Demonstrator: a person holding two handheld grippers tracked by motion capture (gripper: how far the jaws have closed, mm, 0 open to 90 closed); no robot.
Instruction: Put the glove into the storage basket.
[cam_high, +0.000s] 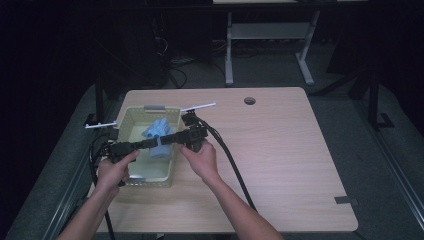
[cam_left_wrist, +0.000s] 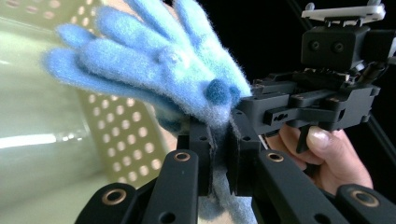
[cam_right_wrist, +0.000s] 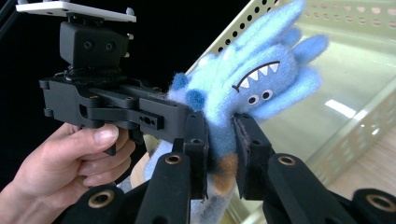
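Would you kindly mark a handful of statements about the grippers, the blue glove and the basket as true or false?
1. Both grippers clamp the blue fuzzy glove. True: the left gripper and the right gripper each pinch it.
2. The glove lies flat on the table. False: it is held above the pale green basket.
3. The glove bears a toothy monster face. True.
4. The basket is red and solid-walled. False: its walls are pale green and perforated.
5. The table has a round hole near its far edge. True.
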